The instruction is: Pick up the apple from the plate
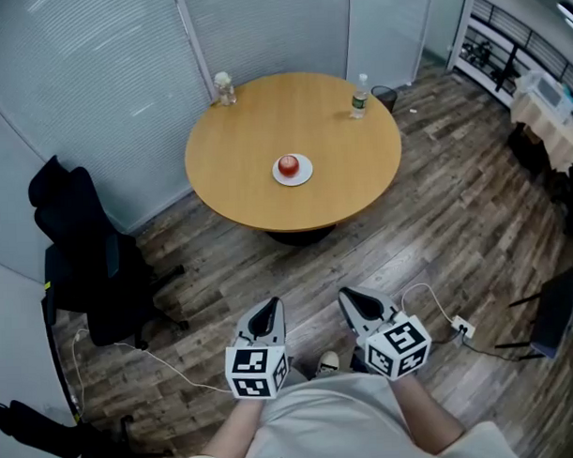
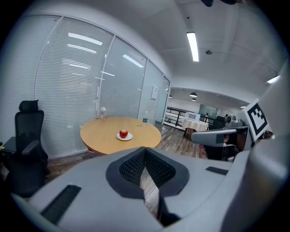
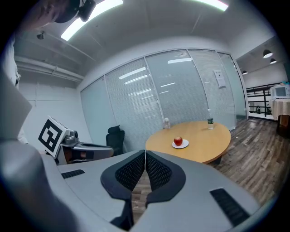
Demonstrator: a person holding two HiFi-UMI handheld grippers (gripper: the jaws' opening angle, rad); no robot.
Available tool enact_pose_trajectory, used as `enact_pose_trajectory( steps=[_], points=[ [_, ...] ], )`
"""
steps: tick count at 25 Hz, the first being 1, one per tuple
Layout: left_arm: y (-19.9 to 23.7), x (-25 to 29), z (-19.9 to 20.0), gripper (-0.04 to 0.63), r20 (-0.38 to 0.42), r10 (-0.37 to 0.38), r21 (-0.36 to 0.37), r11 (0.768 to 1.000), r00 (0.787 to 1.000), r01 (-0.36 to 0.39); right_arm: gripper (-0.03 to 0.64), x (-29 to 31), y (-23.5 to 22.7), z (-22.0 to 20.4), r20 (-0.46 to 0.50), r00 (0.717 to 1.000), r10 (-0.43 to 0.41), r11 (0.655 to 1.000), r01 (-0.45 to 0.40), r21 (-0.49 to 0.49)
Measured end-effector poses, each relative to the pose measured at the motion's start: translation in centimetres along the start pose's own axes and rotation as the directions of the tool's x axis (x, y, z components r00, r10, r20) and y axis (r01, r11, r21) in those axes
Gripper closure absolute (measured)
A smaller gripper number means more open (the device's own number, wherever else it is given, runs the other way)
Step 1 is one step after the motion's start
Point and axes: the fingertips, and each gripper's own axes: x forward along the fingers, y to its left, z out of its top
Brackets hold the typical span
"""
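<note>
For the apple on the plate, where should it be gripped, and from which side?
Probably across the round middle of the apple, from above on the person's side: it sits alone on the low plate, with nothing close beside it on the table.

The head view looks steeply down from well back of the round bench (image 1: 236, 131). The left gripper view and right gripper view face it too (lower, equally far), so all three share it.

office meeting room, blinded glass partitions (image 1: 104, 98), round table (image 1: 250, 121), swivel chair (image 1: 81, 249)
</note>
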Motion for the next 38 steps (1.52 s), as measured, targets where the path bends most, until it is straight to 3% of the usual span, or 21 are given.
enact_pose_trajectory(
  steps=[6, 15, 27, 32, 38],
  points=[
    [-1.7, 1.7, -0.3, 0.592, -0.026, -0.007, 0.008, 1.0, 1.0, 0.008, 0.584, -0.3, -3.7, -0.6, -0.013, 1.0, -0.018, 0.999, 0.018, 0.047],
    [2.1, 8.6, 1.0, 0.592, -0.051, -0.04, 0.003, 0.999, 0.998, 0.04, 0.584, 5.9, -7.7, -0.7, -0.058, 0.997, -0.051, 0.995, 0.055, 0.079],
    [12.2, 20.2, 10.7, 0.592, -0.022, -0.115, 0.062, 0.991, 0.993, 0.117, 0.584, 19.8, -14.0, 8.2, 0.008, 0.989, -0.145, 0.986, 0.144, 0.078],
    [14.5, 23.1, 12.1, 0.592, -0.026, -0.147, 0.059, 0.987, 0.989, 0.148, 0.584, 22.7, -15.3, 9.7, 0.013, 0.984, -0.179, 0.98, 0.177, 0.087],
    [14.3, 25.6, 12.4, 0.592, -0.043, -0.17, 0.034, 0.985, 0.984, 0.172, 0.584, 23.7, -17.9, 9.9, -0.014, 0.976, -0.216, 0.971, 0.216, 0.101]
  ],
)
